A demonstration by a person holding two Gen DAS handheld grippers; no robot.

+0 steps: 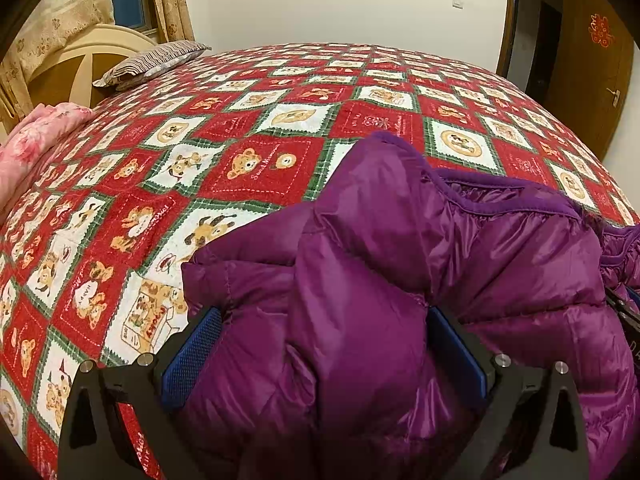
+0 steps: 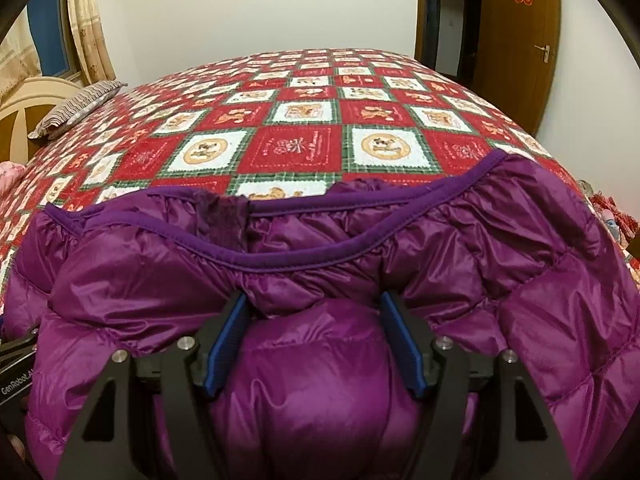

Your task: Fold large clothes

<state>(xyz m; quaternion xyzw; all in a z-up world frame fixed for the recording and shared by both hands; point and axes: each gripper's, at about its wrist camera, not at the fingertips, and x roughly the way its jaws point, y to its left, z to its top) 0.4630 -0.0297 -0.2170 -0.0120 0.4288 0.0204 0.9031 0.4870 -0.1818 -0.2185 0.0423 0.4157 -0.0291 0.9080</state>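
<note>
Left tool (image 1: 324, 344) and right tool (image 2: 316, 344): blue pads clamped on fabric.

Both wrist views sit low and close behind the purple jacket (image 1: 400, 280), facing across the bed (image 2: 304, 136) toward the far wall; both share the striped pillow (image 1: 152, 62).

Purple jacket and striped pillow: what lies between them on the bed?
Only bare bear-print bedspread lies between the purple jacket and the striped pillow; both wrist views show it.

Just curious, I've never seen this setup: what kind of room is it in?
Most likely a home bedroom: a bed under a red teddy-bear quilt, a striped pillow by the headboard, and curtains.
</note>
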